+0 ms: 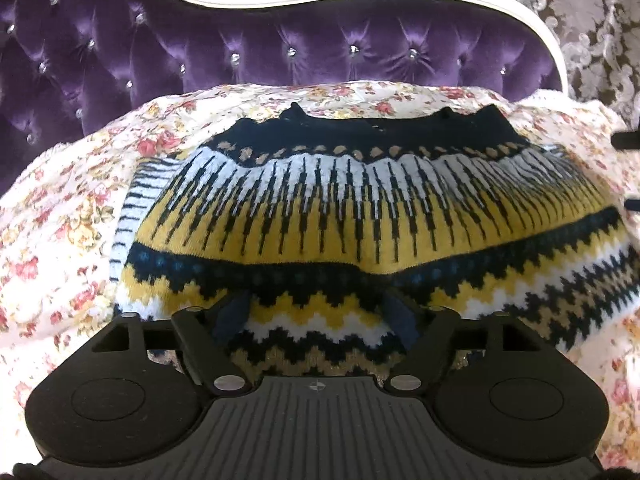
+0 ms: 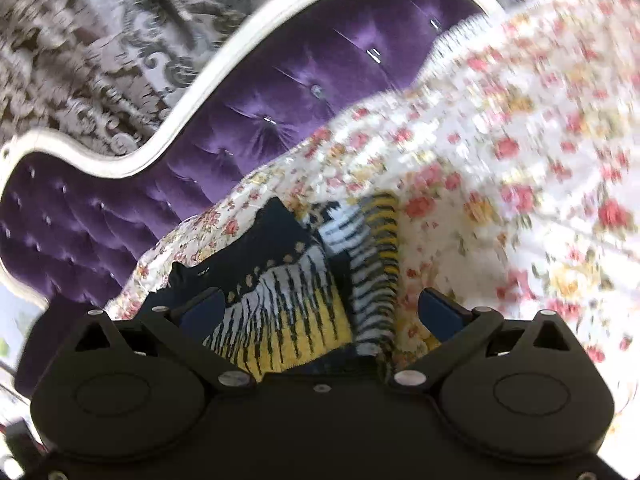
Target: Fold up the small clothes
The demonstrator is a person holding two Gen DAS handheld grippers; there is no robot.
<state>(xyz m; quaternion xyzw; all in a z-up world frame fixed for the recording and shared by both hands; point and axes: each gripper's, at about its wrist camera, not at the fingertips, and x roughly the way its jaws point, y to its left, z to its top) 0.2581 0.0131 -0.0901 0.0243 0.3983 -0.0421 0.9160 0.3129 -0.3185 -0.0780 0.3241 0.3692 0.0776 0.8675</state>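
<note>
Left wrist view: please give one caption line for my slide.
Open left claw over the patterned sweater on a floral bedspread.

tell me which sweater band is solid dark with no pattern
The navy band at the far edge of the sweater, nearest the headboard; every other band is striped, dotted or zigzagged.

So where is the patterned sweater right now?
The sweater lies spread on the floral bedspread below the purple tufted headboard, filling the left wrist view's centre; in the right wrist view it sits lower-centre.
</note>
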